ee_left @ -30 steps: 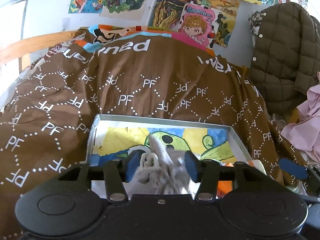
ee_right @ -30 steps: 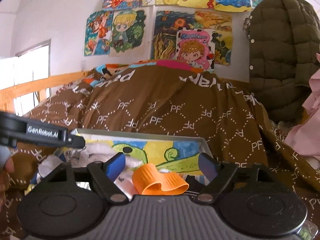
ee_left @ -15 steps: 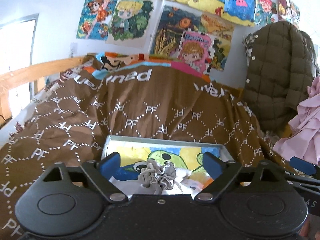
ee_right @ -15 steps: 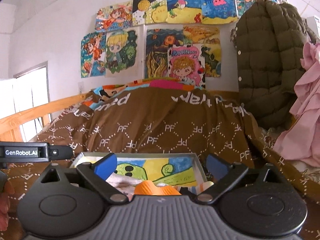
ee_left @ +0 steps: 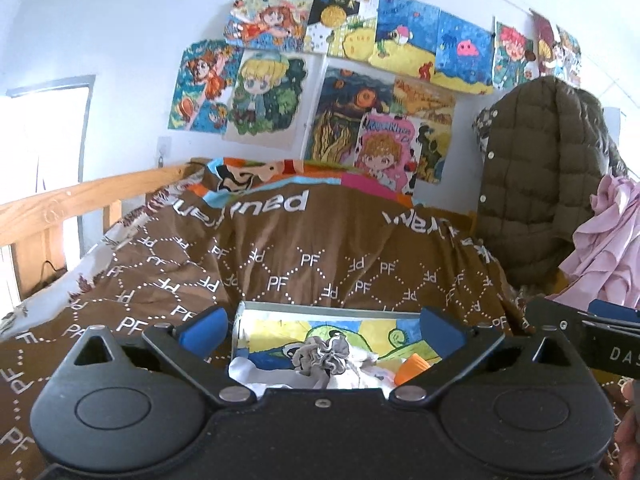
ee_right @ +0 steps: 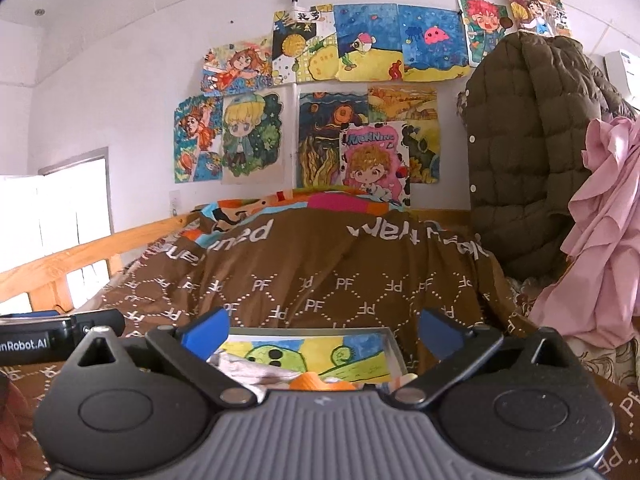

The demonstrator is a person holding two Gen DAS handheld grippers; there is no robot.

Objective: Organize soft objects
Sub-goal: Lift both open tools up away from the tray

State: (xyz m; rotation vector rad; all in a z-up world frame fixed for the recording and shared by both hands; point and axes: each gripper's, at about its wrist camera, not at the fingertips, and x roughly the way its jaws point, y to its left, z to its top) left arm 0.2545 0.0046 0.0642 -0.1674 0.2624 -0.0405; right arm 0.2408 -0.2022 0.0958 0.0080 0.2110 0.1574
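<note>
Two tongs in play here, one in each hand, and both are spread wide. The left tongs (ee_left: pixel 322 330) are still opening, with nothing pinched between the blue pads, and the right tongs (ee_right: pixel 322 330) are opening too, equally empty. One shallow box (ee_left: pixel 320 310) sits on the bed, on the brown blanket (ee_left: pixel 304 256) printed with white letters, and its inner wall carries a bright yellow, green and blue drawing. Inside the box I count one grey scrunchie (ee_left: pixel 322 354), ruffled and bunched into soft folds, lying loose on top of some white cloth (ee_left: pixel 256 372). Just to its right there is one orange piece (ee_left: pixel 412 366), ribbed and curved; from the right wrist only its top edge (ee_right: pixel 310 382) peeks over the tool body, so its full shape is hard to tell. Both tongs hang just in front of the box, touching none of its contents. Behind, one olive padded jacket (ee_right: pixel 528 152) hangs by the wall, one pink garment (ee_right: pixel 600 232) drapes beside it, and a cluster of colourful drawings (ee_right: pixel 320 92) covers the white wall above one wooden bed rail (ee_left: pixel 76 204).
</note>
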